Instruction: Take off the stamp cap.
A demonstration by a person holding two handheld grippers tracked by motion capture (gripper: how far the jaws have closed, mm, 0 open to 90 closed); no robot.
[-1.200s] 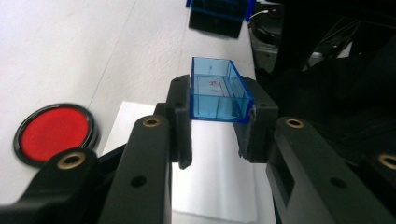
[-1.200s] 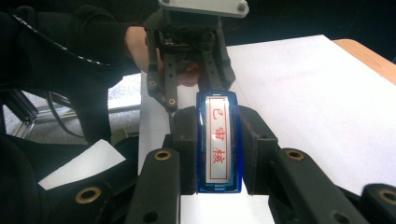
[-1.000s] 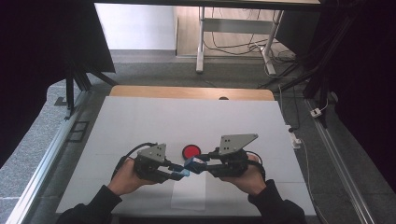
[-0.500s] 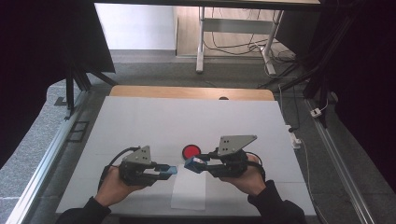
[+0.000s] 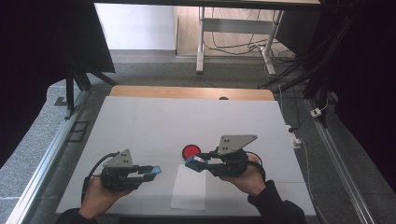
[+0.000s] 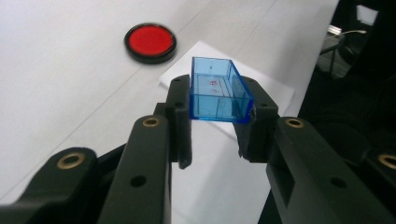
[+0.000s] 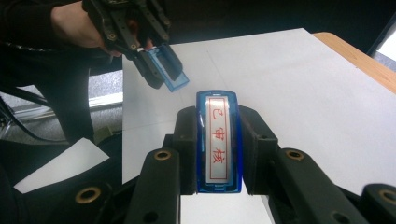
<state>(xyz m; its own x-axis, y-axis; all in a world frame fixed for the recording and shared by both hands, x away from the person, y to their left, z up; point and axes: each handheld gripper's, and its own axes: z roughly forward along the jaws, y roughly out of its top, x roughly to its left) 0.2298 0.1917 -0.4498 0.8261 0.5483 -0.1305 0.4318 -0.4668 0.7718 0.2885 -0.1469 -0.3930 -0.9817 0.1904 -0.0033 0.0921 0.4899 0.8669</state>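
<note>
The left claw (image 5: 152, 171) was clamped on an empty clear blue cap (image 6: 217, 91), held above the white tabletop (image 5: 154, 121) just left of the sheet of paper (image 5: 189, 189). The right claw (image 5: 196, 163) gripped a blue stamp (image 7: 218, 140) with red characters on its face, above the paper's far edge. The two pieces were apart. A red ink pad (image 5: 190, 151) lay just beyond the paper.

Black two-jaw tools (image 5: 156, 171) (image 5: 192, 163), brass-ringed screw holes, grey three-cornered top plates, black trailing cables; dark sleeves.
</note>
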